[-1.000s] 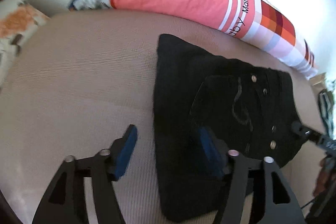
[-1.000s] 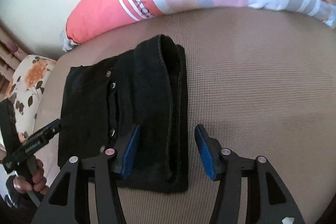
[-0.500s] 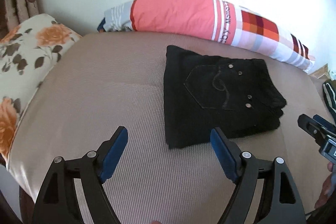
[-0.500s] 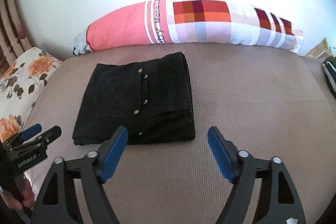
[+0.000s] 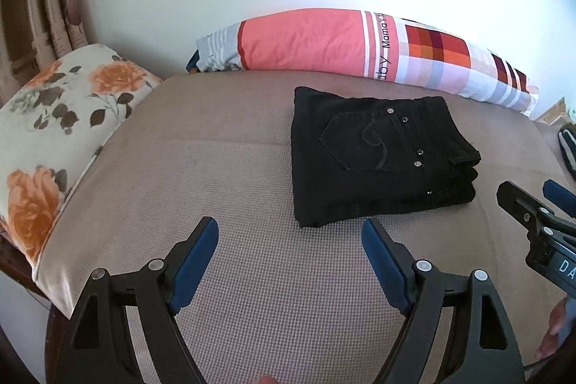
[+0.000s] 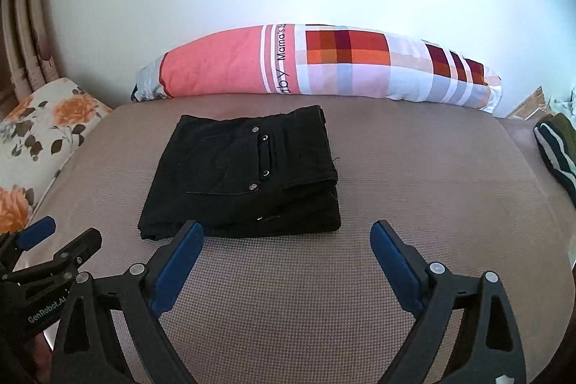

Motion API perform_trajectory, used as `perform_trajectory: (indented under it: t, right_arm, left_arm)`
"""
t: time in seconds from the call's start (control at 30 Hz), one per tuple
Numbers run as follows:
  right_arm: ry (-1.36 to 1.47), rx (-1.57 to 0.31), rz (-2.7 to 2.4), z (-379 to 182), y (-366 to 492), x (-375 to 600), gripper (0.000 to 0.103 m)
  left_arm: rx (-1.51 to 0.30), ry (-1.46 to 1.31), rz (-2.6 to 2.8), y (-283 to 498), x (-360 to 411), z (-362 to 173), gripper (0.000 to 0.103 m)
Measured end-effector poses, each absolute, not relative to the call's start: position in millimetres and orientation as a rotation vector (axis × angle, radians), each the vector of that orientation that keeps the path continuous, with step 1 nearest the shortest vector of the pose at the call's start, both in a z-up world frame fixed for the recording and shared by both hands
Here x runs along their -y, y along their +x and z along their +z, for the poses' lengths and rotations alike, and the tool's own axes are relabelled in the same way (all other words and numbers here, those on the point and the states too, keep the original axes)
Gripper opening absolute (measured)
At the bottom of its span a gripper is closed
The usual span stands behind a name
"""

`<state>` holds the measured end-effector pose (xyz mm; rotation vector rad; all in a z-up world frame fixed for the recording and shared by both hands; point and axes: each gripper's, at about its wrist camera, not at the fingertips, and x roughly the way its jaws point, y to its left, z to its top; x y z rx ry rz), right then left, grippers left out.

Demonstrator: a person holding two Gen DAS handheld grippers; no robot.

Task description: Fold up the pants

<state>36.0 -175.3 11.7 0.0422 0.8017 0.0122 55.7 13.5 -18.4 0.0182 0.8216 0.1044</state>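
Note:
Black pants (image 5: 378, 157) lie folded in a compact stack on the beige bed surface (image 5: 216, 168), back pocket with rivets on top. They also show in the right wrist view (image 6: 244, 175). My left gripper (image 5: 289, 236) is open and empty, held back from the stack's near left corner. My right gripper (image 6: 286, 240) is open and empty, in front of the stack's near right corner. Each gripper shows at the edge of the other's view: the right gripper (image 5: 532, 204) and the left gripper (image 6: 57, 236).
A long pink and checked pillow (image 5: 360, 49) lies along the wall behind the pants. A floral cushion (image 5: 54, 117) sits at the left edge. A dark striped garment (image 6: 558, 150) lies at the far right. The bed's front left edge drops off.
Both grippers have let go of the pants, opened wide and pulled back and up from the stack. The folded pants stay where they were.

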Motion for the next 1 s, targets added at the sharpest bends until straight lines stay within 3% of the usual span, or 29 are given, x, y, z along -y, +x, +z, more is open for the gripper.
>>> perform_trajectory:
  t: [1.0]
  right_arm:
    - [0.062, -0.872, 0.037, -11.7, 35.8, 170.3, 0.094]
  left_arm:
    - [-0.834, 0.044, 0.118, 55.4, -9.8, -28.3, 0.082]
